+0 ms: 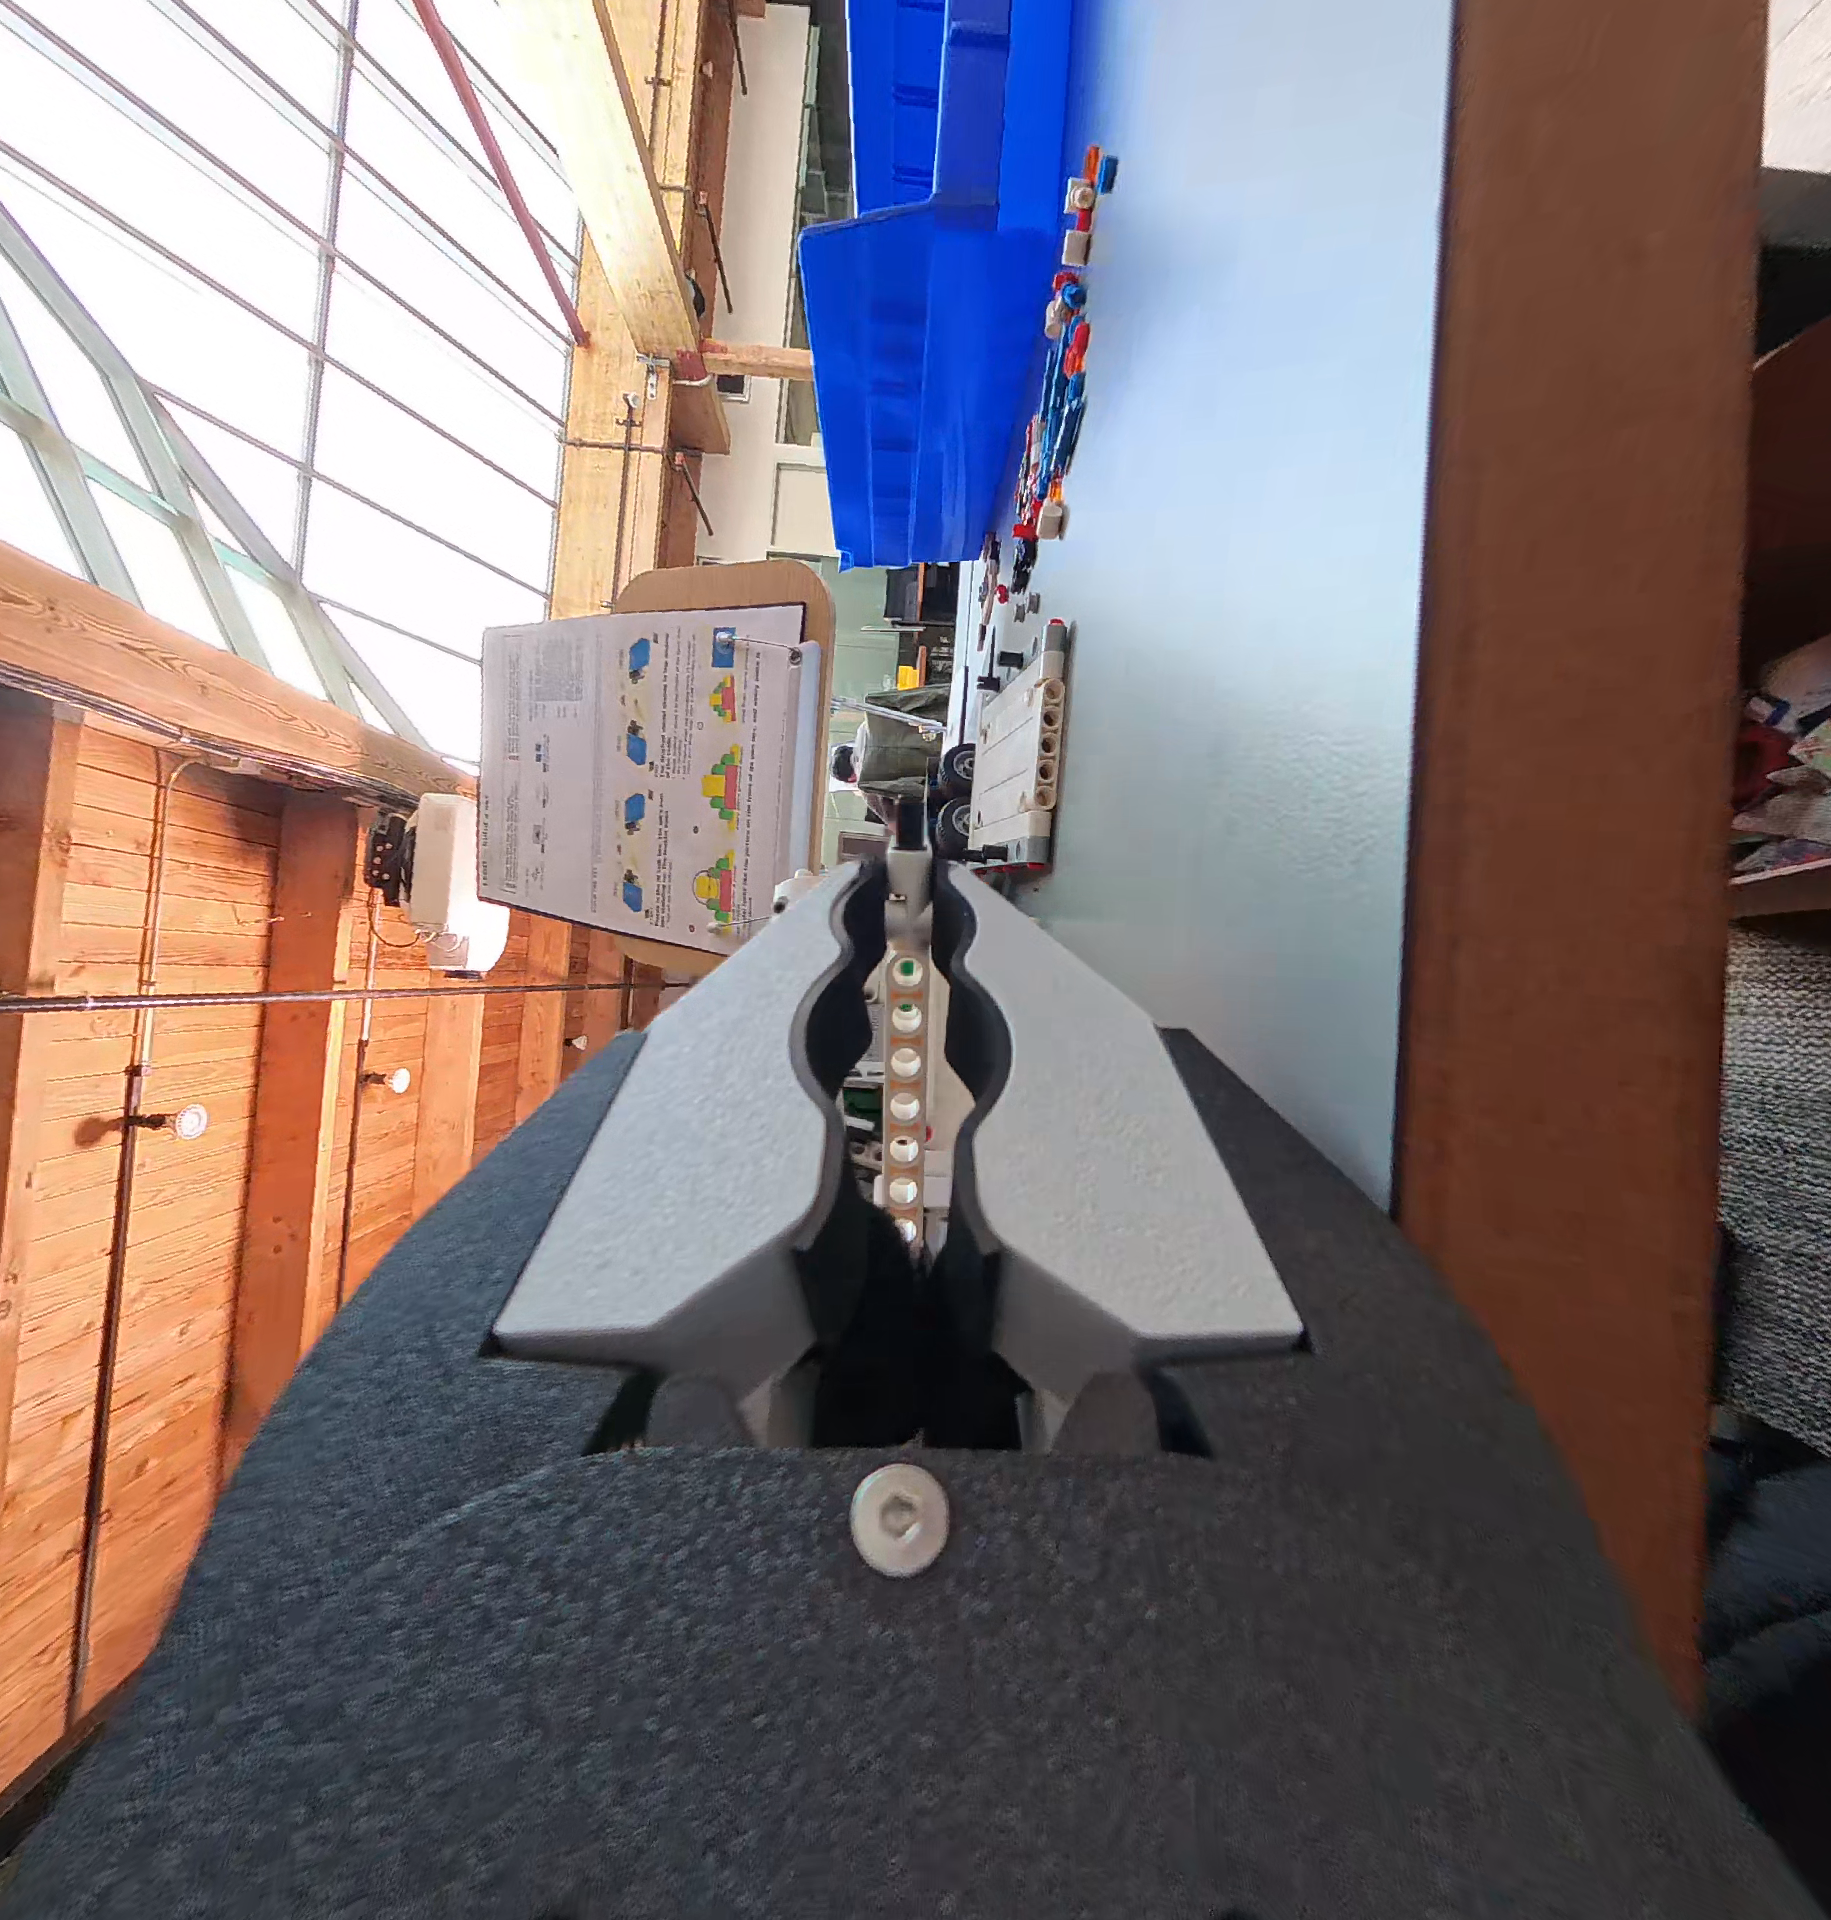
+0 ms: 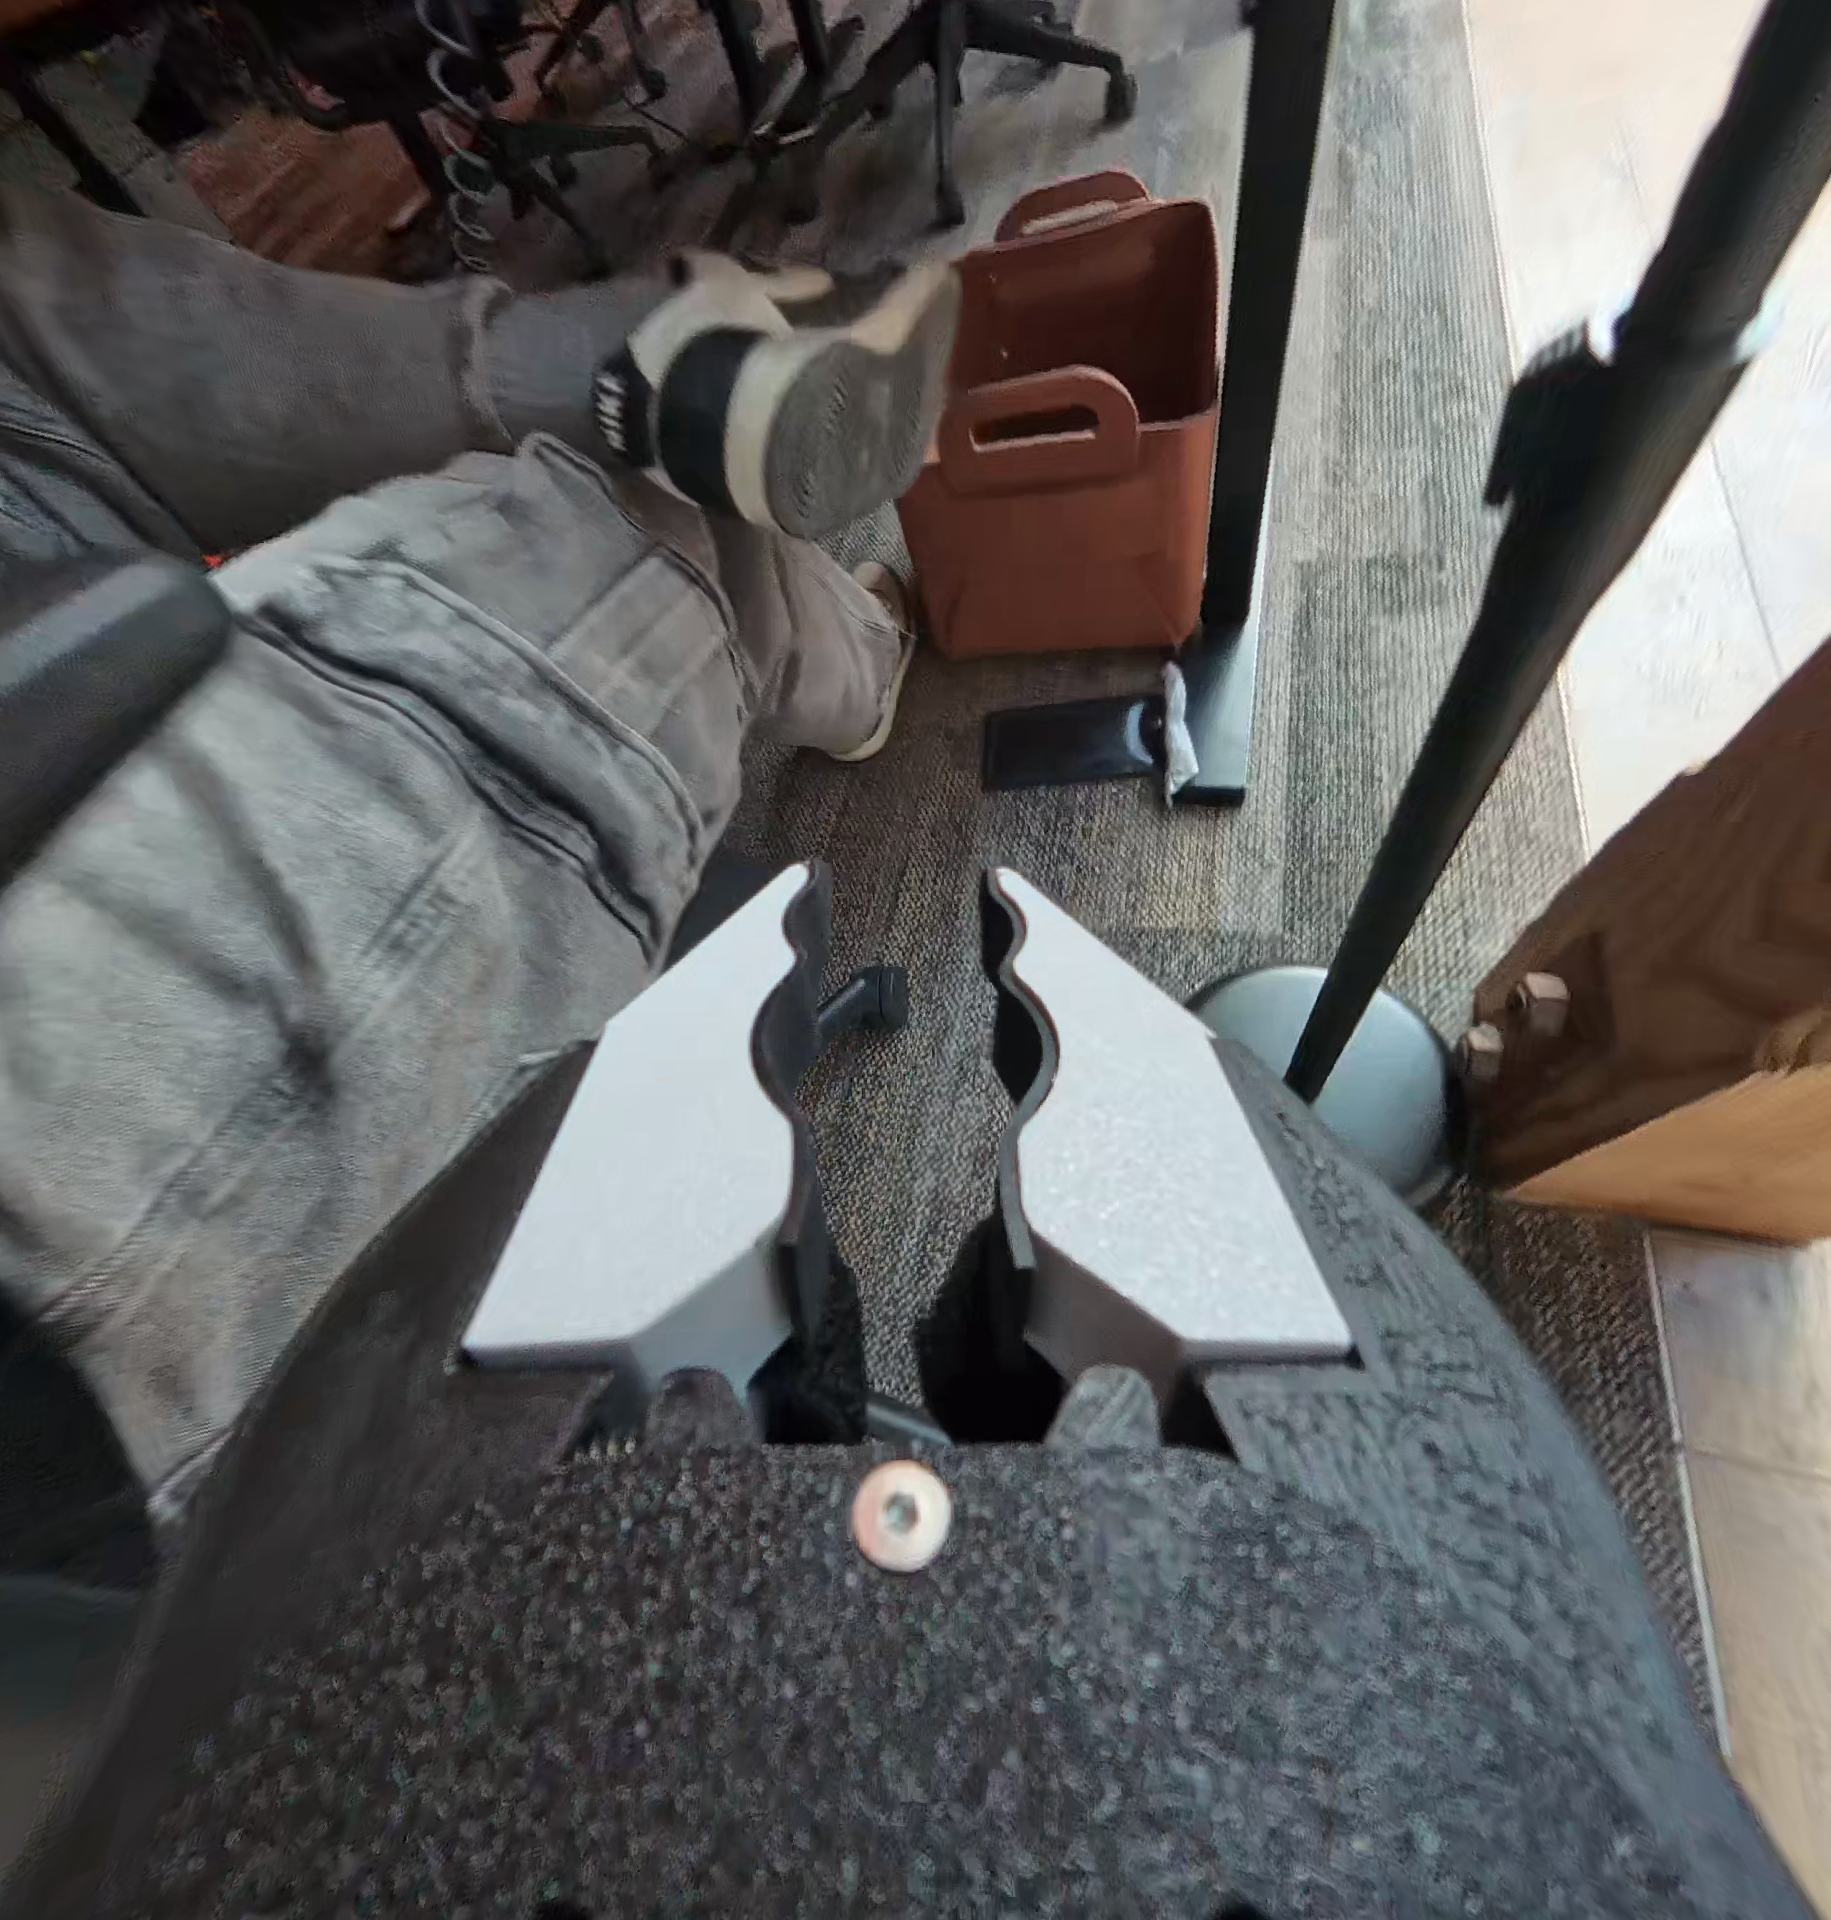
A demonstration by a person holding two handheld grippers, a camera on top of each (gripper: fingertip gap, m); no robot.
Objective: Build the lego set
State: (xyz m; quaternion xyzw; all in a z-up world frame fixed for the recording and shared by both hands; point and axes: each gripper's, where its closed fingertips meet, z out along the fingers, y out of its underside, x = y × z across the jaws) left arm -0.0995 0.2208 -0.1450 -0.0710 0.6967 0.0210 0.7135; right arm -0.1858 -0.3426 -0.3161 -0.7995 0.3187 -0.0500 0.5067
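My left gripper [image 1: 906, 883] is closed on a long white plastic building beam with a row of round holes [image 1: 905, 1060]. The beam runs lengthwise down the channel between the two grey fingers [image 1: 745, 1091], and the black pads press on it from both sides near the tips. A short black pin [image 1: 906, 821] sticks out past the beam's far end. The view is rolled a quarter turn, so the pale blue tabletop [image 1: 1254, 623] stands upright on my right, edged with brown wood. Just beyond the beam's tip sits a white brick-built vehicle chassis with black wheels [image 1: 1004, 758]. Farther along lie scattered small red, blue and white bricks [image 1: 1062, 395] beside blue plastic bins [image 1: 921, 343]. A printed instruction sheet on a wooden stand [image 1: 641, 758] faces the table.

My right gripper [image 2: 906, 894] points down at grey carpet [image 2: 1098, 883], its jaws well apart with only floor showing between them. A black chair caster [image 2: 875, 997] shows between the fingers, down on the floor. A person's legs in grey jeans [image 2: 371, 779] fill the left. A brown bag with handles [image 2: 1077, 447] stands by a black table leg [image 2: 1254, 364].
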